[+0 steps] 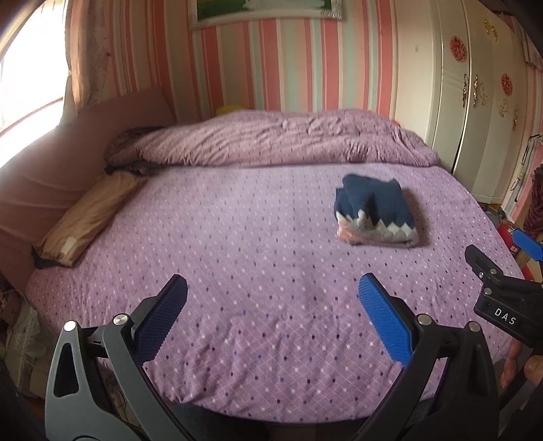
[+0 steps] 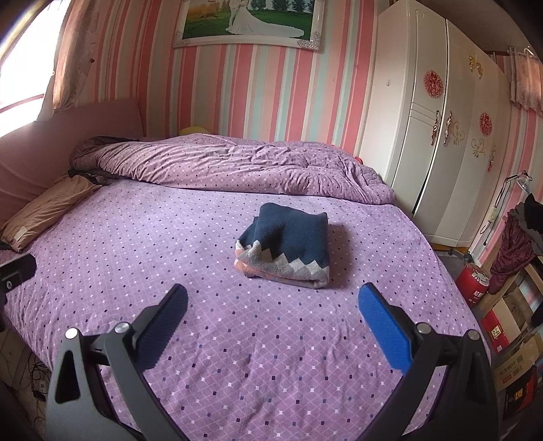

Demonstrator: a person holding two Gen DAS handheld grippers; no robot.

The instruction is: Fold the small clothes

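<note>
Bed [image 2: 237, 356]: is filling most of both views, covered by a purple sheet with a small diamond and dot print; the sheet is lying mostly flat with light creases near the front edge.
Wardrobe [image 2: 424, 135]: is standing against the wall to the right of the bed, white, with red round stickers and gold ornaments on its doors.
Quilt [image 2: 220, 166]: is lying bunched in a long roll along the far side of the bed, in the same purple print.
Picture [image 2: 251, 23]: is hanging on the striped pink wall above the quilt, in a white frame.
Pillow [image 1: 88, 217]: is lying at the left edge of the bed, tan, next to the padded headboard.
Sweater [image 2: 288, 244]: is sitting folded into a compact stack on the sheet, right of the bed's centre, well apart from both grippers; navy blue with a grey, white and pink zigzag band facing the front.
Left gripper [image 1: 271, 298]: is hovering over the front part of the sheet, its blue pads spread wide, nothing between them.
Right gripper [image 2: 271, 305]: is hovering over the sheet just short of the sweater, pads spread wide, holding nothing.
Fire extinguisher [image 2: 473, 281]: is standing on the floor right of the bed, red.
</note>
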